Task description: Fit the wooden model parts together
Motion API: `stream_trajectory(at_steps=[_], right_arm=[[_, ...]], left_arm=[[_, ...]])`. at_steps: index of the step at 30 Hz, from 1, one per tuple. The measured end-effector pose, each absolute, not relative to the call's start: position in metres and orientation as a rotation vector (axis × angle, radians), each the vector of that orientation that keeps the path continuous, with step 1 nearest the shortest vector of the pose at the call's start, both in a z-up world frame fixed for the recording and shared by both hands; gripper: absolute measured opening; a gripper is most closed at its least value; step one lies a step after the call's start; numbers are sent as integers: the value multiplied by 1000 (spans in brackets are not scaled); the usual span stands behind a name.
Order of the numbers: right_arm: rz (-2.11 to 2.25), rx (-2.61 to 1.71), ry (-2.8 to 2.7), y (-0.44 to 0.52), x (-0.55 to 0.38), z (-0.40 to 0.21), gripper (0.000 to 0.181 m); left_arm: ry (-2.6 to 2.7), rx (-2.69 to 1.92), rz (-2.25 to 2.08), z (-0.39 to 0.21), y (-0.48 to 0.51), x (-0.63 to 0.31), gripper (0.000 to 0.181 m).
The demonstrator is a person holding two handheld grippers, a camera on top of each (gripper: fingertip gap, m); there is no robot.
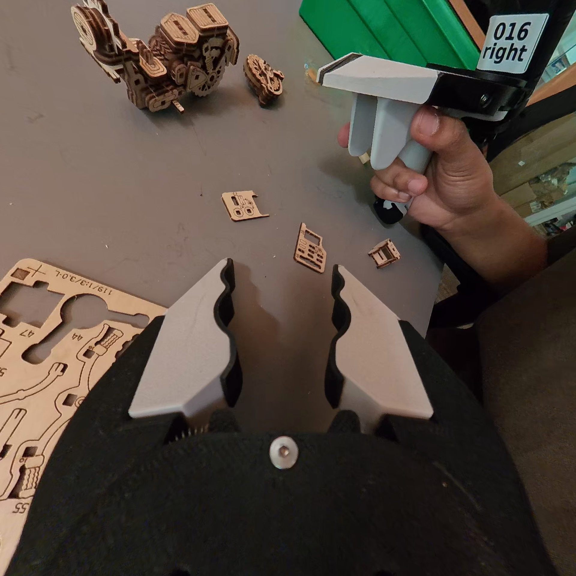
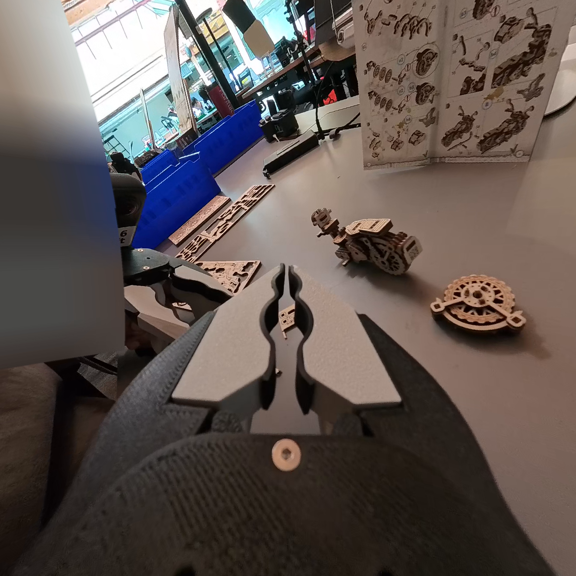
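Your left gripper hangs over the grey table with its grey, black-padded fingers spread wide and nothing between them. Just ahead of its tips lie two flat laser-cut wooden plates: a squarish plate with slots farther off, and a narrow grille-cut plate close beside the right fingertip. A small assembled wooden box piece sits near the table's edge to the right. Under the gripper's left side rests the pale plywood part sheet with punched-out holes.

Your right gripper has its fingers drawn nearly together, only a thin slit at the tips; whether anything is pinched there, you cannot tell. In the left wrist view your hand grips its handle above the table.

The partly built brown wooden motorcycle model stands farther back, and the round wooden wheel assembly with a fork lies flat near it, apart. A folded paper instruction sheet stands upright behind them.
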State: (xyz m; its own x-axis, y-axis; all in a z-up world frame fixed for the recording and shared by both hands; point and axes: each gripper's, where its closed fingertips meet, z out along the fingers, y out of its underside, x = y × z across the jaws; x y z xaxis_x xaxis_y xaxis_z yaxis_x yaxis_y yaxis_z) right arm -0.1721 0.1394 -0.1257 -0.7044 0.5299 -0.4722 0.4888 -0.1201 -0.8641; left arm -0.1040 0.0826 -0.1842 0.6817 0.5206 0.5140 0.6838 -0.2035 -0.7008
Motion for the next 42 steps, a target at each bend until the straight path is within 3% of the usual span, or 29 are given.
stream_trajectory(at_steps=[12, 22, 26, 30, 33, 36, 42], right_arm=[[1992, -1191, -2057, 140, -173, -125, 0], [1941, -1146, -2062, 140, -173, -125, 0], [1927, -1129, -2041, 142, -175, -123, 0], [1876, -1074, -2063, 138, -172, -124, 0], [1839, -1023, -2088, 132, -169, -126, 0], [1898, -1060, -2109, 125, -165, -127, 0], [1888, -1086, -2134, 125, -166, -132, 0]], left_arm=[[-860, -1791, -145, -164, 87, -103, 62], [-756, -1849, -54, -160, 89, -97, 49], [-822, -1786, 196, -133, 44, -129, 63], [-936, -1984, 308, -157, -24, -134, 98], [-941, -2024, 512, -167, -64, -129, 102], [-951, -2126, 482, -185, -79, -115, 117], [-905, -2255, 522, -204, -90, -108, 118]])
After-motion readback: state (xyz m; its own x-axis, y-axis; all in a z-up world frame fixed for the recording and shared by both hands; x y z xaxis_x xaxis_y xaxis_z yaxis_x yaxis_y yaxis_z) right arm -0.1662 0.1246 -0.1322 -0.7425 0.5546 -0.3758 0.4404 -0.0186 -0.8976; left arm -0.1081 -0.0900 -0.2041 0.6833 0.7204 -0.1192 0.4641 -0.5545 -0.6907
